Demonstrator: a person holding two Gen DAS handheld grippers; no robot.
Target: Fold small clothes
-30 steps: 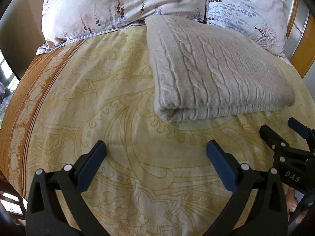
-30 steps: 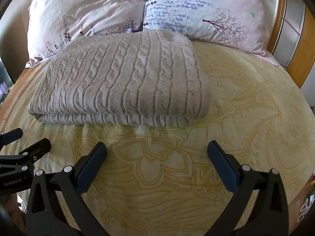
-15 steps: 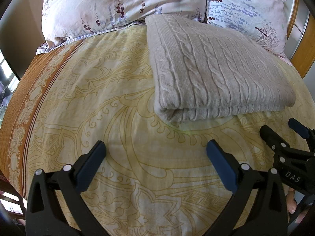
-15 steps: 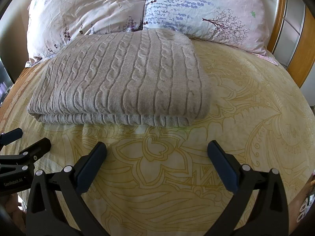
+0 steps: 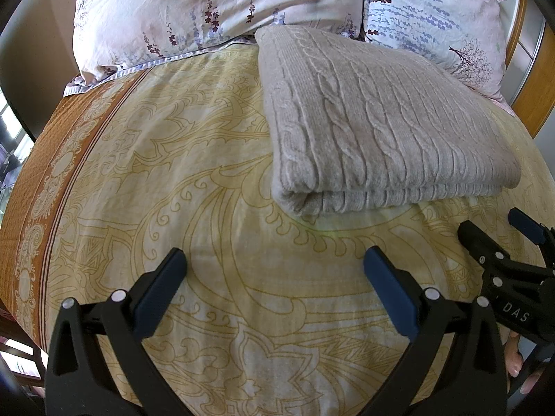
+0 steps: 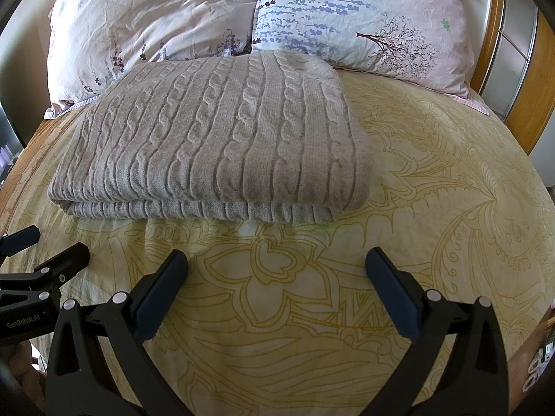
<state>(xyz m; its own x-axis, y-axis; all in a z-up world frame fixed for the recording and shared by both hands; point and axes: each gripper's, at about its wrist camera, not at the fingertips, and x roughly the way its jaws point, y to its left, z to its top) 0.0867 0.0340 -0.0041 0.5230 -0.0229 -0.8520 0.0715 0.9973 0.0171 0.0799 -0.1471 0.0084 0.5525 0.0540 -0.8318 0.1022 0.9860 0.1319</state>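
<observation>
A grey cable-knit sweater (image 5: 378, 128) lies folded into a neat rectangle on the yellow patterned bedspread (image 5: 194, 208), its far edge against the pillows. It also shows in the right wrist view (image 6: 215, 142). My left gripper (image 5: 274, 267) is open and empty, hovering over the bedspread in front of the sweater's near left corner. My right gripper (image 6: 277, 267) is open and empty, in front of the sweater's near edge. Each gripper shows in the other's view: the right one (image 5: 499, 232) at the right edge, the left one (image 6: 48, 246) at the left edge.
Two floral pillows (image 6: 156, 24) (image 6: 364, 17) lean at the head of the bed. A wooden headboard (image 6: 530, 104) rises at the right. The bedspread's orange border (image 5: 38, 180) marks the bed's left edge.
</observation>
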